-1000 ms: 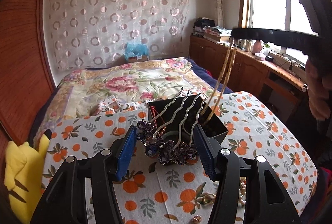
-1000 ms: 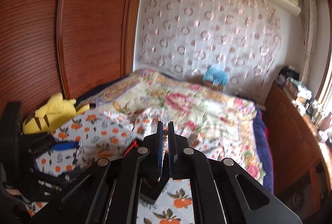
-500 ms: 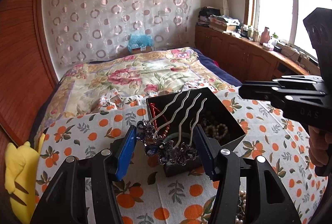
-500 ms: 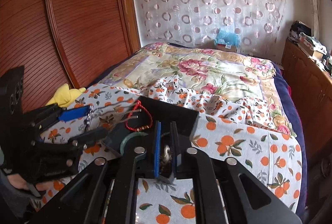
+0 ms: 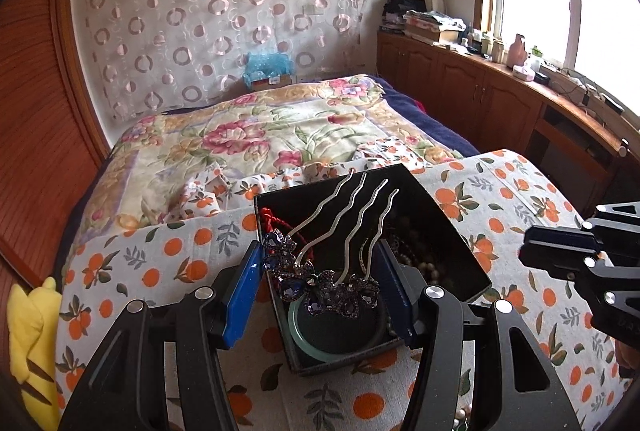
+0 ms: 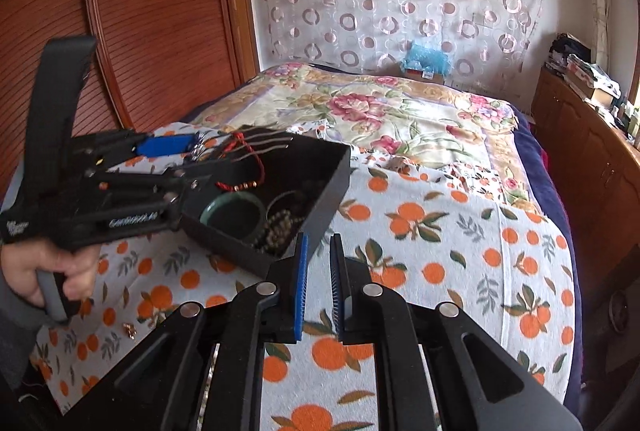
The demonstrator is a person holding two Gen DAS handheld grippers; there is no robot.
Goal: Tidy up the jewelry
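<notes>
My left gripper (image 5: 318,255) is shut on a hair comb (image 5: 320,287) with purple stones and wavy silver prongs, held over the near end of an open black box (image 5: 460,243). A green bangle (image 5: 304,343), a red cord bracelet (image 5: 268,215) and beads (image 5: 416,259) lie in the box. In the right wrist view the box (image 6: 332,191) sits just ahead and left of my right gripper (image 6: 319,243). Its jaws stand a narrow gap apart with nothing between them. The left gripper (image 6: 192,147) reaches over the box from the left, held by a hand (image 6: 52,271).
The box rests on an orange-print cloth (image 6: 440,231) over a bed with a floral quilt (image 6: 380,111). A small gold piece (image 6: 130,329) and pearls (image 5: 460,419) lie loose on the cloth. A yellow plush (image 5: 28,331) sits at the left, wooden cabinets (image 5: 480,91) at the right.
The gold necklace that hung from my right gripper is gone from its jaws, which have parted slightly. That gripper has sunk beside the box. My left gripper has carried the comb closer over the box.
</notes>
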